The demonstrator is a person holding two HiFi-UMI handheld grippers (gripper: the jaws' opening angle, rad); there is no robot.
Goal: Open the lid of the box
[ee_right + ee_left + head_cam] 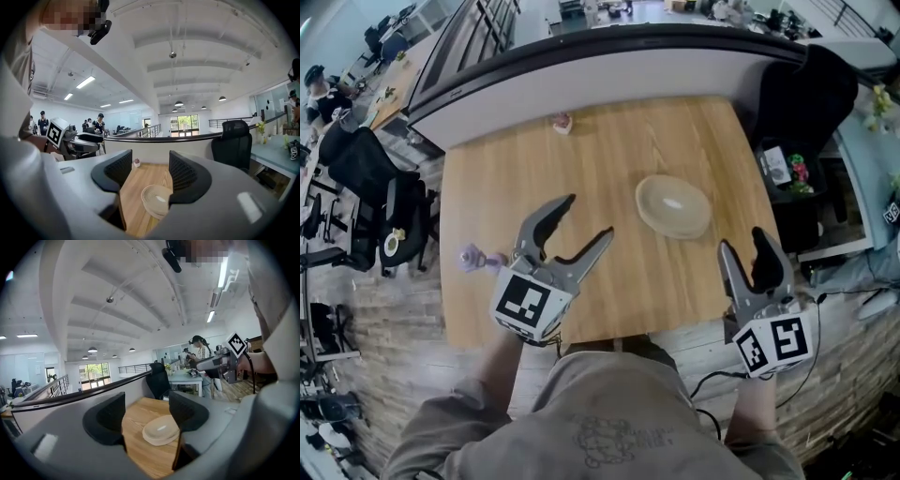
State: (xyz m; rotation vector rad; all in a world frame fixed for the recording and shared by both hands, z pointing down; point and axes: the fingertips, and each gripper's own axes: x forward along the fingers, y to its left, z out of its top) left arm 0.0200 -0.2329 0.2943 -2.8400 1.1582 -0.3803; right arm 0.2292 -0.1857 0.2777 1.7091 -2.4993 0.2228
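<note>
A round cream box [673, 206] with its lid on sits right of centre on the wooden table [581, 150]. My left gripper [590, 216] hovers over the table's front left with its jaws spread wide and nothing between them. The box lies ahead of it and to its right, and shows past its jaws as the cream box [161, 430]. My right gripper [742, 240] is held at the table's front right corner, open and empty, just short of the box. In the right gripper view the box [156, 199] lies beyond the right-hand jaw.
A small purple object [472, 258] lies near the table's left edge. A small pink item [562, 122] sits at the far edge, below a curved railing wall. A black office chair [366, 178] stands to the left, and a dark chair [806, 94] to the right.
</note>
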